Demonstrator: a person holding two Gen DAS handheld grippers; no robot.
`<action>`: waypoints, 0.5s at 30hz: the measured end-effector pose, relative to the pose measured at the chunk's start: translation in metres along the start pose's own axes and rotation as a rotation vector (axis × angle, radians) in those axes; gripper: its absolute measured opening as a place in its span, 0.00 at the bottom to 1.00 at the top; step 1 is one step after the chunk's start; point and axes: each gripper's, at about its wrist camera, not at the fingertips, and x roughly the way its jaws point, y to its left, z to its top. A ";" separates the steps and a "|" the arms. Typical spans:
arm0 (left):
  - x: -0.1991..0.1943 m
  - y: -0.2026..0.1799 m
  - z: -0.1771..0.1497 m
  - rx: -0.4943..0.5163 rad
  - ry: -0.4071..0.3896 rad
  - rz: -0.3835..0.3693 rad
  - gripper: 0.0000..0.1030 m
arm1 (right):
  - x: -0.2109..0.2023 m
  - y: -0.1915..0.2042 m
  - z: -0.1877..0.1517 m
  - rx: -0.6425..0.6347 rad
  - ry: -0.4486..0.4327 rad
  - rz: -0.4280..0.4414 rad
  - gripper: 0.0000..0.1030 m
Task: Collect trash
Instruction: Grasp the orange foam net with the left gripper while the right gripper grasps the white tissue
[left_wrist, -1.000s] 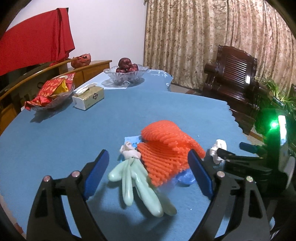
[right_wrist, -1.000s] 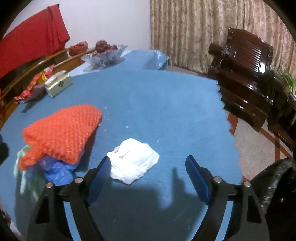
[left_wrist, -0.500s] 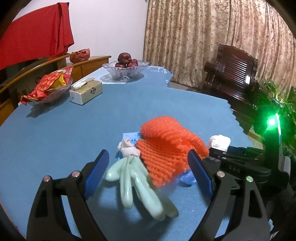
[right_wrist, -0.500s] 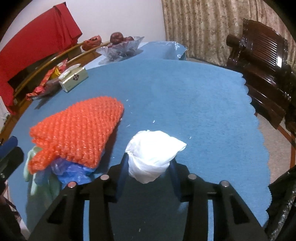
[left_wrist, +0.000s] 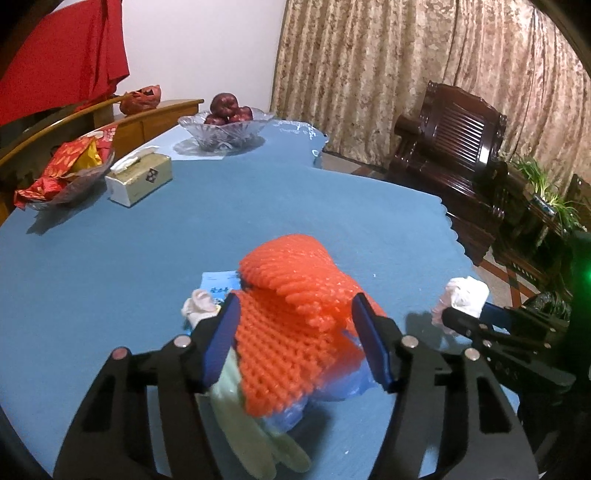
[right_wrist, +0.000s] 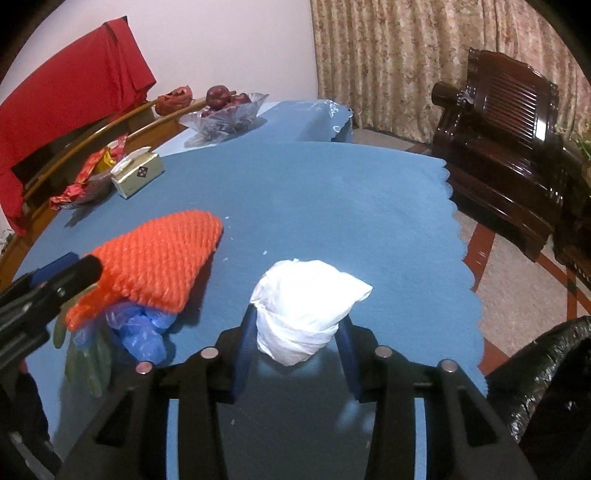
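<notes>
- Biggest thing in my feeds is the tabletop (left_wrist: 155, 236), covered in blue cloth with a scalloped edge, and all the trash sits at the near end of it.
- Off the right edge there's a black trash bag (right_wrist: 550, 365) down in the corner of my right view, below tabletop level.
- The orange foam net (left_wrist: 295, 332) is the biggest bit of trash. It's heaped over a crumpled blue plastic bag (right_wrist: 142, 332) and a pale green glove (left_wrist: 255, 435), whose fingers stick out toward me.
- My left tool (left_wrist: 301, 343) has just been closing in on that net. The net fills the space between the blue pads, with the left pad against its edge, but I honestly can't tell if they're actually pinching it.
- My right tool (right_wrist: 297, 345) is clamped on the white crumpled tissue (right_wrist: 304, 308), pads pressed into both sides so it's bunched up above them. In the left view it seems to be lifted just off the cloth, to the right of the pile.
- Smaller scraps: a little white wad (left_wrist: 199, 304) touching a blue wrapper (left_wrist: 218, 282) just left of the net.
- Far end, well apart: a glass bowl of red fruit (left_wrist: 225, 125) and a tissue box (left_wrist: 140, 179).
</notes>
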 end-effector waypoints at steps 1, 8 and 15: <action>0.002 -0.001 0.001 0.001 0.004 -0.002 0.56 | 0.000 0.000 -0.001 0.001 0.002 0.000 0.40; 0.009 -0.006 0.003 0.008 0.027 -0.057 0.23 | -0.006 -0.003 -0.008 0.006 0.009 -0.002 0.40; -0.002 -0.011 -0.001 0.012 -0.016 -0.084 0.06 | -0.015 -0.002 -0.014 -0.008 0.008 0.002 0.40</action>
